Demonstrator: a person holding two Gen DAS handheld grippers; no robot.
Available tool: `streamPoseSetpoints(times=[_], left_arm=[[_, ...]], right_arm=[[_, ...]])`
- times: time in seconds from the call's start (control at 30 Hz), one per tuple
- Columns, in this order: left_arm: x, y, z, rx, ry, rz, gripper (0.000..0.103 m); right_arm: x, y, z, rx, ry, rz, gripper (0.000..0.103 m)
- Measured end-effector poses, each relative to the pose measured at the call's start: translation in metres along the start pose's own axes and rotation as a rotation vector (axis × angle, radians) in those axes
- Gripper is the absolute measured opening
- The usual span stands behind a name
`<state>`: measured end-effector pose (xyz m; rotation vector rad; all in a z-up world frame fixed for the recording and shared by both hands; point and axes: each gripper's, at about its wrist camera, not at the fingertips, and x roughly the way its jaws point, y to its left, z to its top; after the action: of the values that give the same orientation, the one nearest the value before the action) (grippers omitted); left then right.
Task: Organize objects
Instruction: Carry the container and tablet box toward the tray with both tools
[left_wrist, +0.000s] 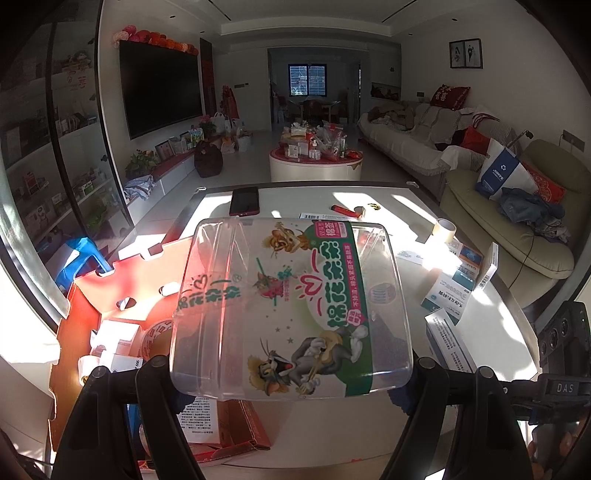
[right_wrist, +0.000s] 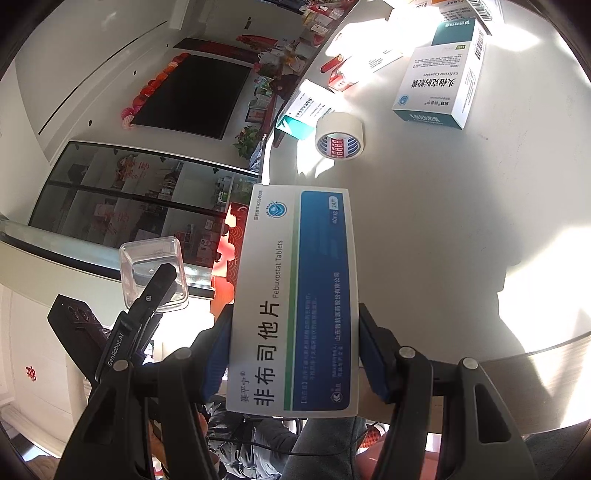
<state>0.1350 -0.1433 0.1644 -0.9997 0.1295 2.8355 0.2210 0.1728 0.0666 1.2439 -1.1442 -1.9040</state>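
My left gripper is shut on a clear plastic box with a cartoon label and holds it above the table. Below it to the left stands an open red cardboard box that holds small white packs and a tape roll. My right gripper is shut on a white and blue tablet box, its blue pads pressing on the box's long sides. In the right wrist view the clear plastic box shows at the left with a left gripper finger across it.
On the white table lie a tape roll, several medicine boxes, a dark phone and a red lighter. A sofa stands right of the table, a blue stool to the left.
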Motion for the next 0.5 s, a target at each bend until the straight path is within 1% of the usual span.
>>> streamPoseSetpoints(times=[0.5], left_arm=[[-0.0001,-0.0012,-0.0019,0.005,0.006,-0.004,0.083]], right_arm=[[0.0061,-0.0006,-0.0083,0.008,0.003,0.003,0.062]])
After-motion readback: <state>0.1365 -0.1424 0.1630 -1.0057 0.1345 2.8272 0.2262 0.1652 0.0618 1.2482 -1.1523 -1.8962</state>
